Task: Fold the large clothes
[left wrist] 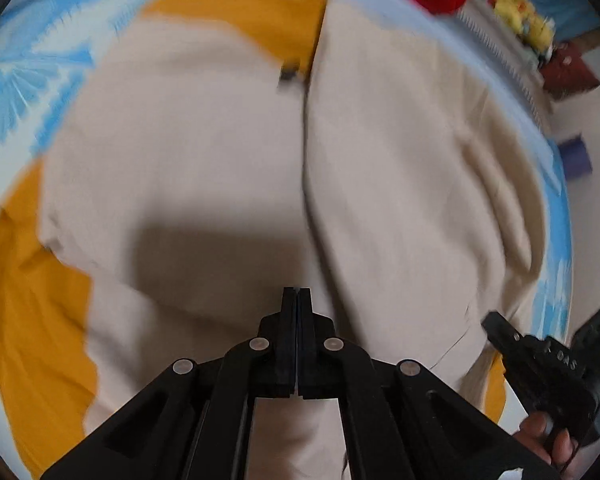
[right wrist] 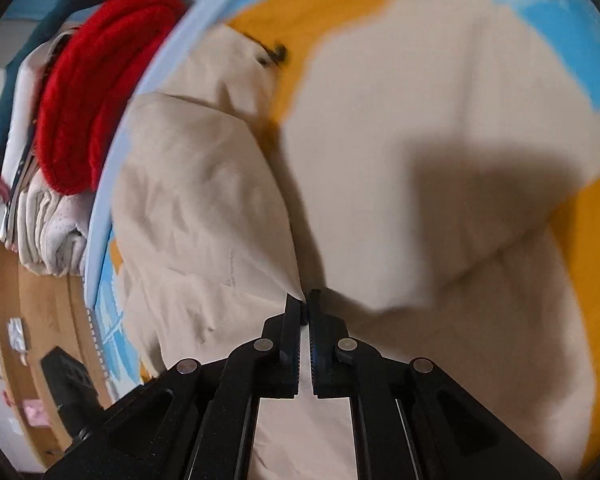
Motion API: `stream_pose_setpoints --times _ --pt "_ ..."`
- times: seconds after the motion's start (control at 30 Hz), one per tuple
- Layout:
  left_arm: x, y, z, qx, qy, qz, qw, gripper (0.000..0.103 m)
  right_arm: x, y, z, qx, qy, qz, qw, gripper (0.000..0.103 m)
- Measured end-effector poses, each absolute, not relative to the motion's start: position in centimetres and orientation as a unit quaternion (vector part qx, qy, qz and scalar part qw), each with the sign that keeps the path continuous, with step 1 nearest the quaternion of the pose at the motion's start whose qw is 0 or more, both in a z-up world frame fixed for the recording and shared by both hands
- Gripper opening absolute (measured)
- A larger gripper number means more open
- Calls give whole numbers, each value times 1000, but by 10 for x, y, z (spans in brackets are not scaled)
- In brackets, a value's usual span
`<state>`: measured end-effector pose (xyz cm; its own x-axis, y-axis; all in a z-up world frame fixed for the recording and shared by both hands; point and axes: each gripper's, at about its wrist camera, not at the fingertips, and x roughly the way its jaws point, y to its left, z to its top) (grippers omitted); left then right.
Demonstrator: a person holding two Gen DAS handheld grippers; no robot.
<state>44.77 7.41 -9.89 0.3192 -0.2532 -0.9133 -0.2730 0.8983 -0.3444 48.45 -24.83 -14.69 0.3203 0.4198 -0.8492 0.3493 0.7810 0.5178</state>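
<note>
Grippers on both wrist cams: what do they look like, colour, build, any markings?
Both are matte black. The left gripper and right gripper each have two flat parallel fingers on angular linkage arms with round silver pivot pins. The right's inner pads are finely ribbed. From the left wrist view, the right gripper's body carries pale lettering, too blurred to read, and a small green light; a bare hand grips its handle.

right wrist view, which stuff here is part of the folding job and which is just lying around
In the job:
- beige garment
- right gripper, pinching its fabric
- left gripper

Lying about:
- red knit
- folded white stack
- yellow toys
</note>
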Motion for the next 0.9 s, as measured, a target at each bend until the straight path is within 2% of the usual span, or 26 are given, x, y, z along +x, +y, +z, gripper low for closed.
stream_pose_setpoints --times 0.03,0.07,0.1,0.13,0.3,0.33,0.37,0.4,0.47,0.6,0.73,0.8,0.9 --pt "447 73 -84 -212 560 11 801 1 487 -247 -139 321 573 29 753 17" --pt "445 71 -74 -202 543 10 815 8 489 -244 -131 310 563 34 765 35" --pt "442 66 -65 -191 526 4 829 15 491 -242 -123 298 553 36 777 44" --pt "442 61 -58 -182 513 -11 839 17 493 -241 -116 286 542 38 789 54" --pt "439 9 -79 -155 538 -105 822 18 506 -241 -95 254 520 52 813 53" --pt "438 0 -91 -147 557 -115 809 18 509 -244 -96 261 518 56 813 44" --pt "437 -6 -103 -139 574 -116 799 18 511 -249 -97 269 515 59 812 22" --pt "437 -10 -113 -128 591 -110 789 18 514 -254 -98 280 512 62 810 12" --pt "435 -11 -132 -119 612 -91 777 18 517 -267 -109 314 513 58 797 8" --pt "436 -12 -131 -126 613 -85 776 18 515 -290 -153 350 558 7 752 8" --pt "432 -9 -131 -134 613 -94 773 19 516 -288 -147 339 550 -9 763 8" --pt "437 -5 -131 -124 617 -96 771 19 517 -285 -137 324 541 -14 776 15" --pt "438 -13 -135 -116 627 -96 764 20 520 -282 -132 307 552 -28 775 38"
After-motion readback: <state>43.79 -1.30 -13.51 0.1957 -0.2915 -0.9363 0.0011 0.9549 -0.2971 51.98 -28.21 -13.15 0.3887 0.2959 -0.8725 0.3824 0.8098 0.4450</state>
